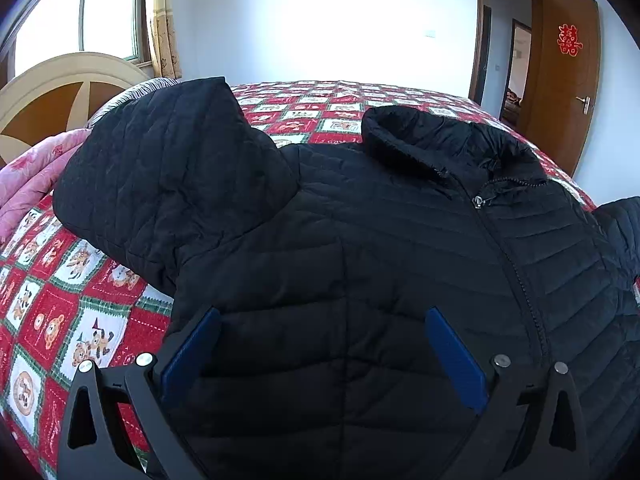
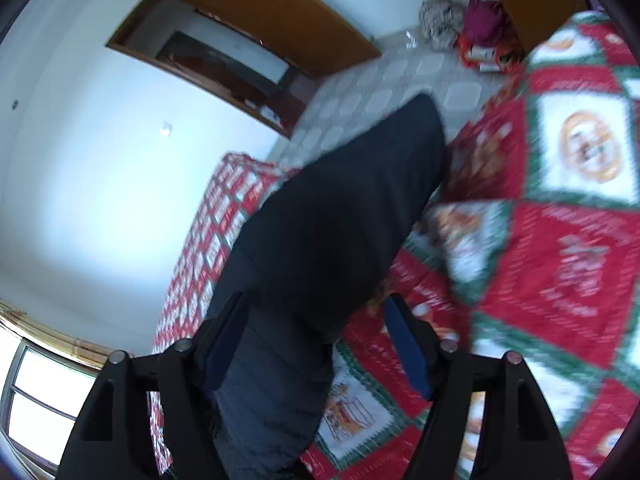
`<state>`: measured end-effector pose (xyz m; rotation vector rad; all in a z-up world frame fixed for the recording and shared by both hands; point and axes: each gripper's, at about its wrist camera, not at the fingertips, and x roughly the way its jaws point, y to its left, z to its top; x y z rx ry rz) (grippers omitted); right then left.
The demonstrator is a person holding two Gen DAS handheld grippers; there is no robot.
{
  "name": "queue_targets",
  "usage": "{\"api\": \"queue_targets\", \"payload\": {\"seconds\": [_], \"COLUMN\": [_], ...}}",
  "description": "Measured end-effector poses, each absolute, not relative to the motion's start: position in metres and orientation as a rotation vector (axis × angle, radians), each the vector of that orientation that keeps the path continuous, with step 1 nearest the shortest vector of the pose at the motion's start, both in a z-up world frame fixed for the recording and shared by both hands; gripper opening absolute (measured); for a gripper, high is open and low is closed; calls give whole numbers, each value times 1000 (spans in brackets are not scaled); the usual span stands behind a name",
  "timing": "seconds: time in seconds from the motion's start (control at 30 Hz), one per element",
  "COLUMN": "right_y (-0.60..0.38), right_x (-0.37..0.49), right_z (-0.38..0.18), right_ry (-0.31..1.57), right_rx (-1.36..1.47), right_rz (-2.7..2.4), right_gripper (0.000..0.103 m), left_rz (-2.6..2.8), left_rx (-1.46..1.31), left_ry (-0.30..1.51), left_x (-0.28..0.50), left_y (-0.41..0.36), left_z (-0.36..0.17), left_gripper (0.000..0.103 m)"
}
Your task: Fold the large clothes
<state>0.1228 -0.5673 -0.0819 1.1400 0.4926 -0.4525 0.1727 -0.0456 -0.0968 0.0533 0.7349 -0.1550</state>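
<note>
A black quilted jacket point(image 1: 380, 248) lies face up on a red, white and green patchwork bedspread point(image 1: 60, 312), zipped, collar point(image 1: 432, 140) at the far end. Its left sleeve point(image 1: 172, 168) lies folded toward the pillows. My left gripper point(image 1: 322, 316) is open, its blue pads point(image 1: 192, 356) spread just above the jacket's lower body. In the blurred right wrist view, the other black sleeve point(image 2: 340, 216) stretches across the bedspread point(image 2: 560, 260). My right gripper point(image 2: 316, 308) is open, with the sleeve running between its fingers.
A pink quilt point(image 1: 28, 176) and a cream and brown headboard point(image 1: 52, 92) are at the left. An open wooden door point(image 1: 560, 80) stands at the right. Past the bed edge are a tiled floor point(image 2: 384, 92) and a pile of things point(image 2: 472, 28).
</note>
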Motion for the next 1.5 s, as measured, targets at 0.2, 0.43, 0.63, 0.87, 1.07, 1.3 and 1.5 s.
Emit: {"api": "queue_targets", "payload": {"seconds": [0.2,0.43,0.63,0.87,1.07,1.3,1.5], "right_y": [-555,-531,-540,-545,-489,-387,-333], "right_x": [166,233,225,192,169,188,217], "right_z": [-67,-69,-83,-71,-17,11,-5], "right_ry": [520,683,644,621,630,719,706], "right_rx": [1036,792,776,691,381,-135,-331], "right_rz": [-455,-528,-537,-547,-712,-797,-794], "right_gripper": [70,103,103,21,17,18,20], "left_rz": [-155,-155,-158,-160,-168,-184,-175], "left_rx": [46,48,52,63,53,27,10], "left_ry": [754,790,807,808,802,789,783], "left_x": [175,181,185,185,184,179,167], "left_y": [-44,-45,-48,-50,-49,-44,-32], "left_z": [-101,-107,-111,-111,-110,-106,-100], "left_gripper": [102,102,102,102,102,102,102]}}
